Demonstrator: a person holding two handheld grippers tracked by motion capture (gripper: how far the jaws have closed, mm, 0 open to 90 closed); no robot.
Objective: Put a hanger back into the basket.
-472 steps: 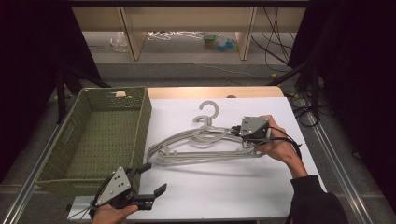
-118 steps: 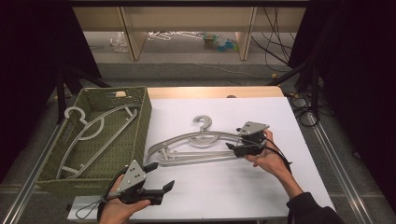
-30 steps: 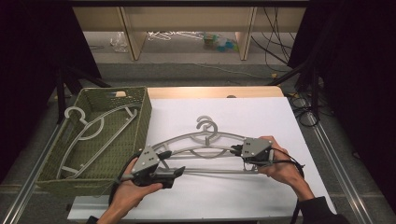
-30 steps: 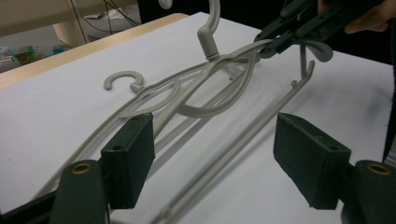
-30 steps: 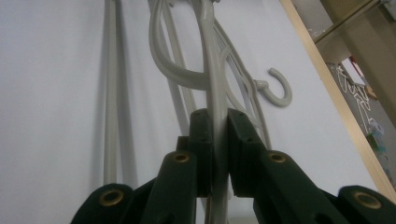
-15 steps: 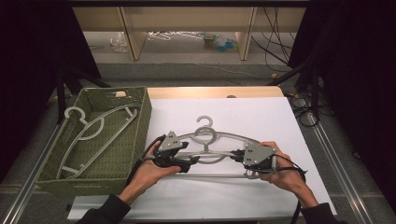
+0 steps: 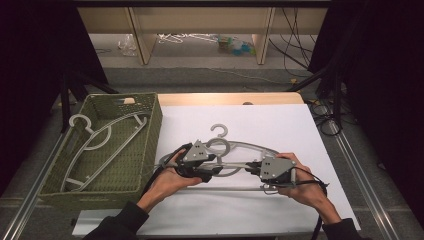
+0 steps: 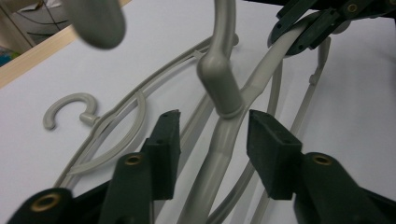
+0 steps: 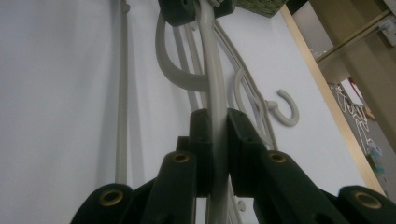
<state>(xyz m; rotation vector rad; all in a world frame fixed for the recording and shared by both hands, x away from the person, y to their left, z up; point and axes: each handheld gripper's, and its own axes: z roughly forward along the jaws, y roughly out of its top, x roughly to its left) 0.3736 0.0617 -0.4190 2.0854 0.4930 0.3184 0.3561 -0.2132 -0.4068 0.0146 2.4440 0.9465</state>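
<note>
Two grey plastic coat hangers lie stacked on the white counter (image 7: 280, 125), and we hold the upper grey plastic hanger (image 7: 235, 162) at both ends of its shoulder. Since half a second ago, our left tool (image 7: 212, 167) has slid along toward the hanger's neck, and its jaws have just been closing; in the left gripper view they stand spread on either side of the arm just below the hook's stem (image 8: 219, 88), pads not yet pressing. Our right tool (image 7: 255, 170) has kept its place, pressed together and pinching the hanger's other arm (image 9: 215, 93), as the right gripper view shows. The lower grey hanger (image 8: 107, 126) rests flat on the counter, its hook free. A third grey hanger (image 7: 100, 137) lies in the green woven basket (image 7: 150, 130) at the left.

From above, both tools' jaws are hidden under their grey plates and our hands, and the near bar blurs in the left gripper view.
</note>
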